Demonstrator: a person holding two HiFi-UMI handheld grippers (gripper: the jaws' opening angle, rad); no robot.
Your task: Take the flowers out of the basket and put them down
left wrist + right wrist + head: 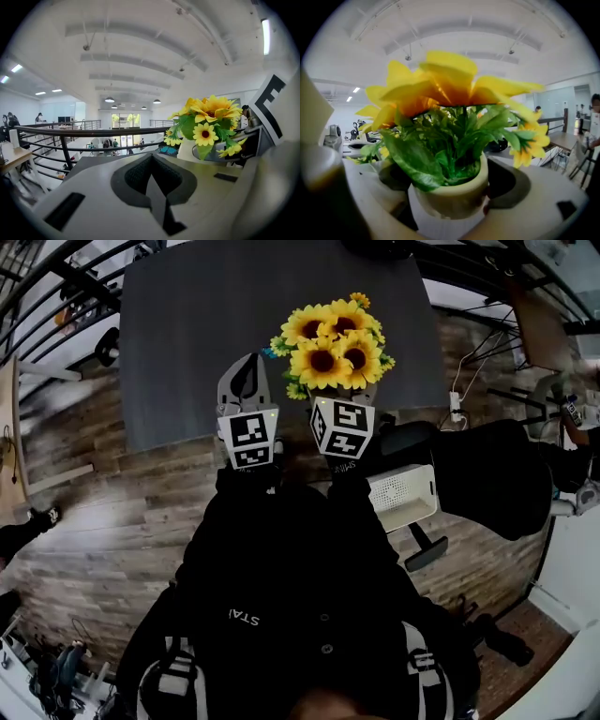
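Note:
A bunch of yellow sunflowers (333, 348) with green leaves stands in a small white pot (454, 192). My right gripper (339, 392) is shut on this pot and holds it upright over the near edge of the dark grey table (187, 334). In the right gripper view the blooms (450, 93) fill the picture above the jaws. My left gripper (246, 367) hangs just to the left of the flowers, jaws pressed together with nothing in them. From the left gripper view the flowers (208, 119) and pot (187, 150) show at the right. No basket is in view.
A white boxy device (403, 495) and a black chair (492, 474) stand on the wooden floor at my right. A power strip with cables (457, 407) lies by the table's right edge. Black railings (70, 133) run beyond the table.

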